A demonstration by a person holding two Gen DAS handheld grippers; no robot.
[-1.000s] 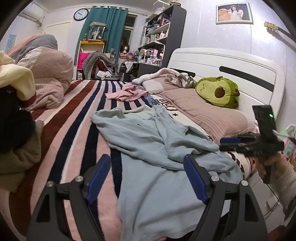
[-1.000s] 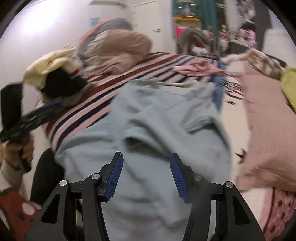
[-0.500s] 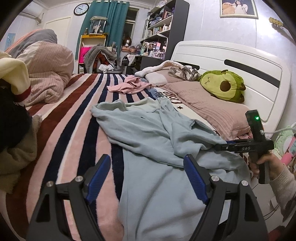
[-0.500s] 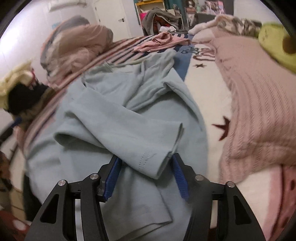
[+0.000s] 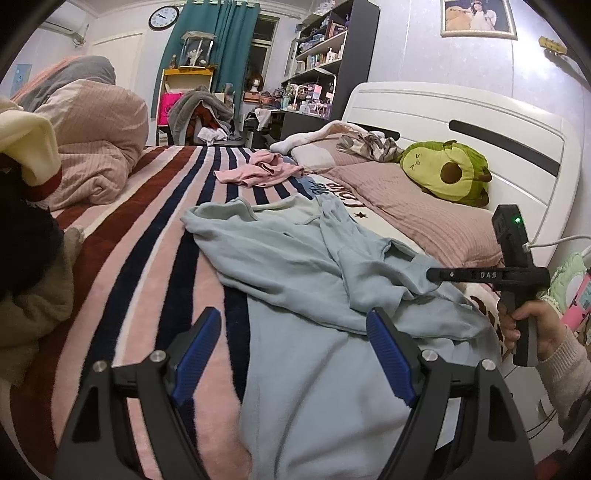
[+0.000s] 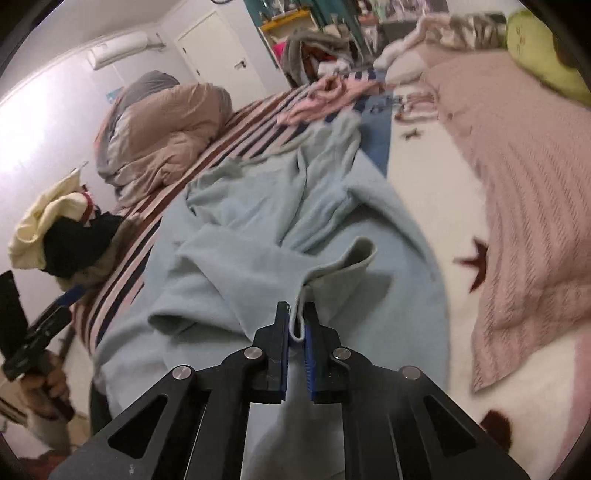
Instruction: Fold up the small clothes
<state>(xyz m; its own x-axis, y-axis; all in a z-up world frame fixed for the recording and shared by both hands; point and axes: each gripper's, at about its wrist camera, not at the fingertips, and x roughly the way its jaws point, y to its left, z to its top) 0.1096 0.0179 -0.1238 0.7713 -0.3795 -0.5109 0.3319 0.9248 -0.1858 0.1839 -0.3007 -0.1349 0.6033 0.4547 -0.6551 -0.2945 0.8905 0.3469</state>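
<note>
Right wrist view, nearest: the right gripper [image 6: 296, 321], whose fingers have just been closing, is clamped on the hemmed cuff of a pale blue garment [image 6: 258, 236], a fold of the fabric pinched between the blue pads. Left wrist view, nearest: the left gripper [image 5: 291, 350] stands wide apart with nothing held, poised over the lower part of the same pale blue garment [image 5: 295, 258], which lies rumpled across the striped blanket [image 5: 147, 229] on the bed. At right, a hand [image 5: 532, 325] holds the right gripper's handle; its black bar reads "DAS". Beyond, a pink garment [image 5: 258, 171] lies on the stripes; the sheet bears lettering too foreshortened to read. Farther: an avocado plush [image 5: 447, 175] against the white headboard [image 5: 461, 114], then a wall clock [image 5: 163, 17].
</note>
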